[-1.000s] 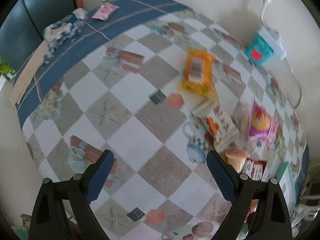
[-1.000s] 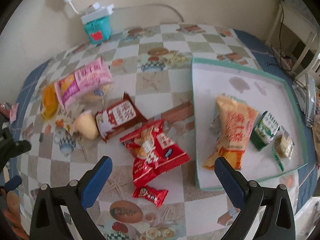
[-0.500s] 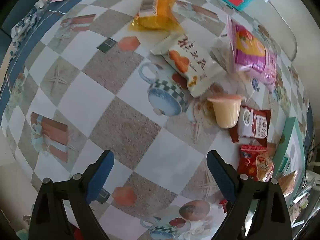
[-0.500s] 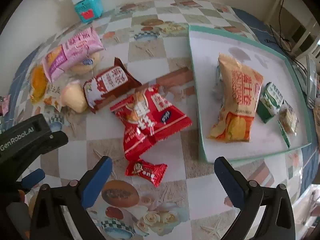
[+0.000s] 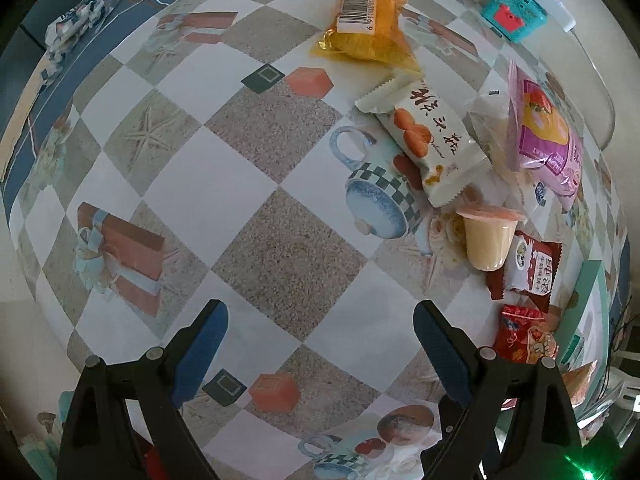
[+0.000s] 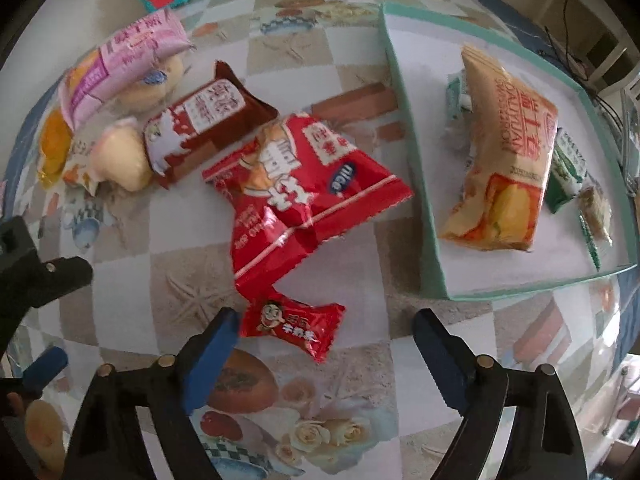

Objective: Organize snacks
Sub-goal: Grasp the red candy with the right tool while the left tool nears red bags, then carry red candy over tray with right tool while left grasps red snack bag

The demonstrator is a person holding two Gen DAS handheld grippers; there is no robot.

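My right gripper (image 6: 324, 320) is open, low over the table, its jaws either side of a small red candy packet (image 6: 294, 326). Beyond it lie a big red snack bag (image 6: 304, 184), a brown-and-white packet (image 6: 204, 120), a jelly cup (image 6: 120, 160) and a pink bread bag (image 6: 128, 56). The green-rimmed tray (image 6: 412, 128) on the right holds an orange chip bag (image 6: 504, 152) and a green packet (image 6: 568, 168). My left gripper (image 5: 320, 320) is open and empty over bare tablecloth; a white snack packet (image 5: 428, 136), the jelly cup (image 5: 488, 240) and an orange packet (image 5: 368, 20) lie ahead to its right.
A teal box (image 5: 512, 12) with a white plug adapter stands by the wall. A folded patterned cloth (image 5: 80, 16) and a pink sachet lie at the table's far left edge. The left gripper shows at the left edge of the right wrist view (image 6: 36, 280). Chair and cables beyond the tray.
Both grippers have moved forward and lower toward the table. The small red candy packet now lies between the right gripper's fingers. The left view has closed in on the snack pile.
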